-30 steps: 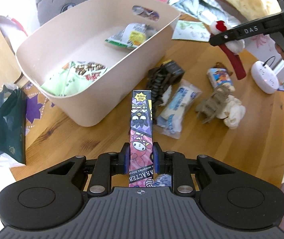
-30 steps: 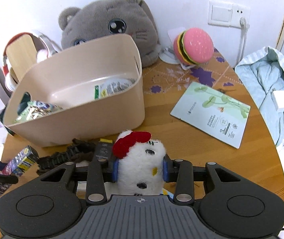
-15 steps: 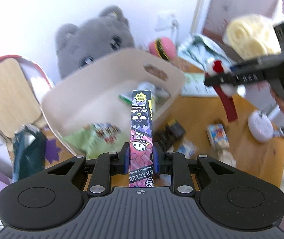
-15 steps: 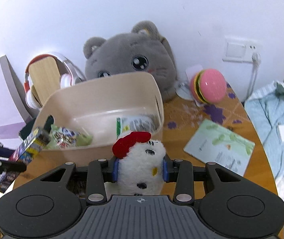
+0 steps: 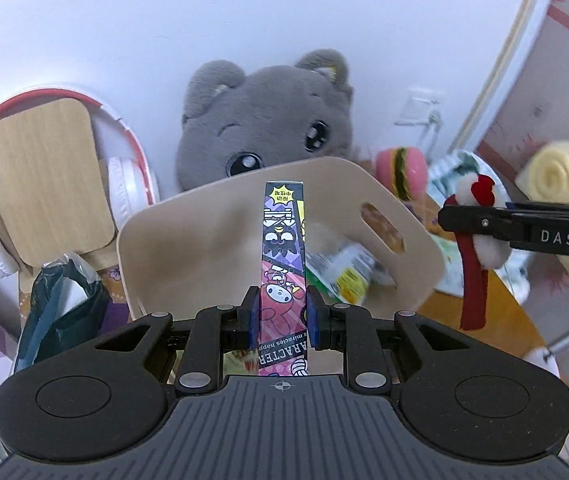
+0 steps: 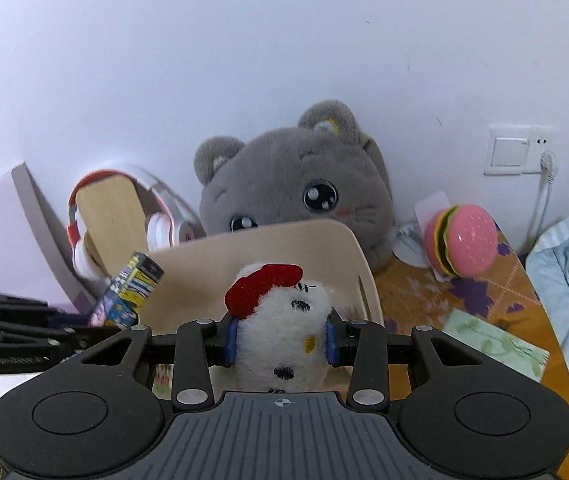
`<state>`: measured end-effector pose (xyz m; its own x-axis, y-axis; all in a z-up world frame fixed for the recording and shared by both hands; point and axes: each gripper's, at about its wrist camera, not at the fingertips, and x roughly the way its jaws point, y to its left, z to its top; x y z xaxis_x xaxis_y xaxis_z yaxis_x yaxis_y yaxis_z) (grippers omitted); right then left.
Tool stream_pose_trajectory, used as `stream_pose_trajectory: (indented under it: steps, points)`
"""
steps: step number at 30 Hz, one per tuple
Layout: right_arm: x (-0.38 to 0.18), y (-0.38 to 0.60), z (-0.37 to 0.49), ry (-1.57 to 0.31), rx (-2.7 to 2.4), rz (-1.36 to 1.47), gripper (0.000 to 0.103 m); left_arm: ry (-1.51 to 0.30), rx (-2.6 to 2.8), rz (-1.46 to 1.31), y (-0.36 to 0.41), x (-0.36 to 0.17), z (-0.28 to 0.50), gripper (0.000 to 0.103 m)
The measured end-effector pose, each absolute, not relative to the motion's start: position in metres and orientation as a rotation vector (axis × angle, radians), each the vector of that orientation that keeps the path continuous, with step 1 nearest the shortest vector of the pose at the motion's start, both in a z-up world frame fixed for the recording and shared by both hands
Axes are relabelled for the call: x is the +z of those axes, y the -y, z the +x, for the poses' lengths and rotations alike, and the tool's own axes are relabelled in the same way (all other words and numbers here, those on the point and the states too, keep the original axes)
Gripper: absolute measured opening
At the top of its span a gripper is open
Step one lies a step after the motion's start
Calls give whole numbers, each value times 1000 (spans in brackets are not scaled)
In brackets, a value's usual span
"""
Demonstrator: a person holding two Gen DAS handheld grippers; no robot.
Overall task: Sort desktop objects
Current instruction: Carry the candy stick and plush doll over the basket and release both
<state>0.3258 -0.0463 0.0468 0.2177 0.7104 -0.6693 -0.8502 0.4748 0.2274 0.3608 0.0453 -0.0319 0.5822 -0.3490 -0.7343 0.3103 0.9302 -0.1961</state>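
My left gripper (image 5: 281, 316) is shut on a long cartoon-printed box (image 5: 283, 248), held upright in the air in front of the beige bin (image 5: 212, 248). The box also shows in the right wrist view (image 6: 130, 290). My right gripper (image 6: 282, 334) is shut on a white plush toy with a red hat (image 6: 280, 320), held in the air in front of the bin (image 6: 204, 276). In the left wrist view the right gripper (image 5: 480, 222) holds the plush (image 5: 480, 216) to the right of the bin, its red scarf hanging down. A snack packet (image 5: 344, 272) lies in the bin.
A big grey cat plush (image 6: 300, 192) sits behind the bin against the wall. Red-white headphones on a wooden stand (image 5: 40, 176) are at left, a dark green bag (image 5: 60, 312) below them. A burger toy (image 6: 462, 240), a green sachet (image 6: 492, 340) and pale blue cloth (image 6: 568, 280) lie right.
Both grippers have risen and tilted up from the table with their objects still held. The table clutter has dropped out of view; the bin and cat plush now fill the middle.
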Motion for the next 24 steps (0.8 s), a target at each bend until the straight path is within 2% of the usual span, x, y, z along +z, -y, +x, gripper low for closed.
stream_pose_trajectory:
  steps: [12,17,24]
  points:
    - [22,-10,357,-832,995,-136,37,-966,-274,19,-39,-70,405,23]
    - [0,-22,356,-819,967,-181,37,-1020,-223,8,-42,-91,412,23]
    - [-21,-33,358,-854,958,-261,38,-1040,-234,30,-34,-95,407,23]
